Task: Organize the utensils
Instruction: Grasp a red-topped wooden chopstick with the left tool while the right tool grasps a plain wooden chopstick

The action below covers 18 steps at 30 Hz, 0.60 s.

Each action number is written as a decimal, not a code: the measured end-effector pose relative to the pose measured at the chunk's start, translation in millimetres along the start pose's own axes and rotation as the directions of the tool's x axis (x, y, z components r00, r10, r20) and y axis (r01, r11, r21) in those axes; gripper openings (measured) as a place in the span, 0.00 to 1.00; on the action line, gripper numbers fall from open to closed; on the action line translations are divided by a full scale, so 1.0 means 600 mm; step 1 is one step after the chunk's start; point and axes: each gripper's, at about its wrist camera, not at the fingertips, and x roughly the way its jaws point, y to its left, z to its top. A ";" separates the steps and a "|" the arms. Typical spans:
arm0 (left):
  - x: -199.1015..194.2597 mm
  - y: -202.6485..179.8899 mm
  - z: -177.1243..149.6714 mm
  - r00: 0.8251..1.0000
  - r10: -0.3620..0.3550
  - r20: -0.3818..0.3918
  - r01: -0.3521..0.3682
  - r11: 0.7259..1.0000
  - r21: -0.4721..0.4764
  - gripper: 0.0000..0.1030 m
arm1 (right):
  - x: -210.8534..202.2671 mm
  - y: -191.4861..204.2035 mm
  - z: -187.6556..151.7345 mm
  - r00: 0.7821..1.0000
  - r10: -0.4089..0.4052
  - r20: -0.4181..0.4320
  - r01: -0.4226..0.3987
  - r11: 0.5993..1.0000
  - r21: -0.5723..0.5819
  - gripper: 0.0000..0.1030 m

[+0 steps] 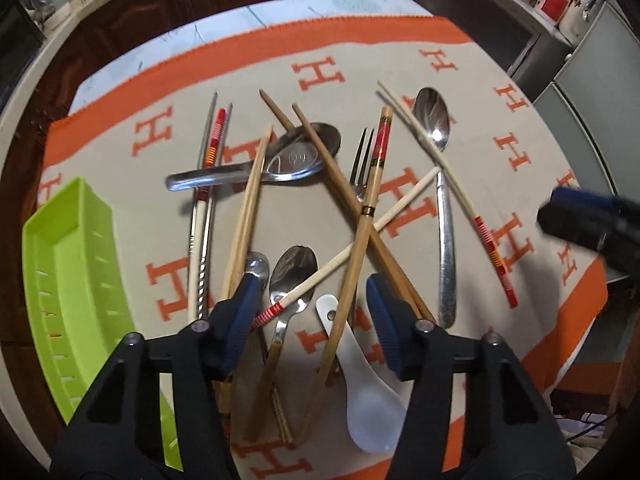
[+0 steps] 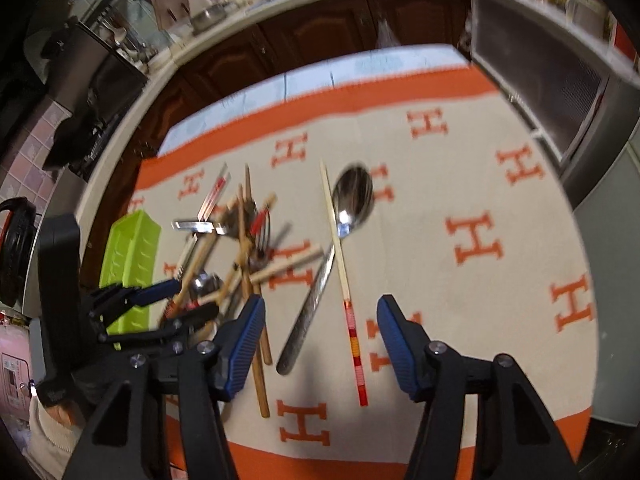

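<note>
A loose pile of utensils lies on an orange-and-beige cloth point(image 1: 472, 80): wooden chopsticks point(image 1: 248, 208), white chopsticks with red striped ends point(image 1: 460, 188), steel spoons point(image 1: 294, 276), a fork point(image 1: 360, 164), a wide ladle-like spoon point(image 1: 298, 154) and a white ceramic spoon point(image 1: 368, 396). My left gripper point(image 1: 316, 312) hovers open over the near end of the pile, touching nothing. My right gripper point(image 2: 322, 340) is open above a long steel spoon point(image 2: 320, 280) and a red-ended white chopstick point(image 2: 340, 264). In the right wrist view the left gripper point(image 2: 198, 297) sits over the pile.
A lime-green slotted tray point(image 1: 72, 280) stands along the cloth's left edge, also seen as the green tray point(image 2: 128, 248). Dark wood cabinets point(image 2: 320, 32) and a counter run behind the table. Grey cupboard fronts point(image 1: 580, 80) stand at the right. Bare cloth point(image 2: 480, 300) lies right of the pile.
</note>
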 end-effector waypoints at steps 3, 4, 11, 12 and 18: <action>0.013 -0.003 0.002 1.000 -0.003 -0.006 0.003 1.000 0.012 0.47 | 0.032 -0.001 -0.017 0.999 0.006 -0.048 -0.006 1.000 -0.004 0.53; 0.015 -0.004 0.003 1.000 -0.001 -0.009 0.001 1.000 0.020 0.44 | 0.040 0.000 -0.022 0.998 0.012 -0.063 -0.012 1.000 -0.008 0.53; 0.028 -0.025 0.008 0.999 -0.001 -0.039 0.003 0.998 0.064 0.27 | 0.077 0.021 -0.038 0.991 0.045 -0.124 -0.049 0.998 -0.033 0.48; 0.028 -0.025 0.009 0.999 0.006 -0.036 -0.004 0.998 0.066 0.22 | 0.079 0.023 -0.039 0.991 0.048 -0.126 -0.053 0.998 -0.037 0.48; 0.017 -0.011 0.011 0.999 -0.029 -0.023 0.030 0.999 0.022 0.05 | 0.093 0.038 -0.043 0.987 0.081 -0.137 -0.090 0.994 -0.062 0.48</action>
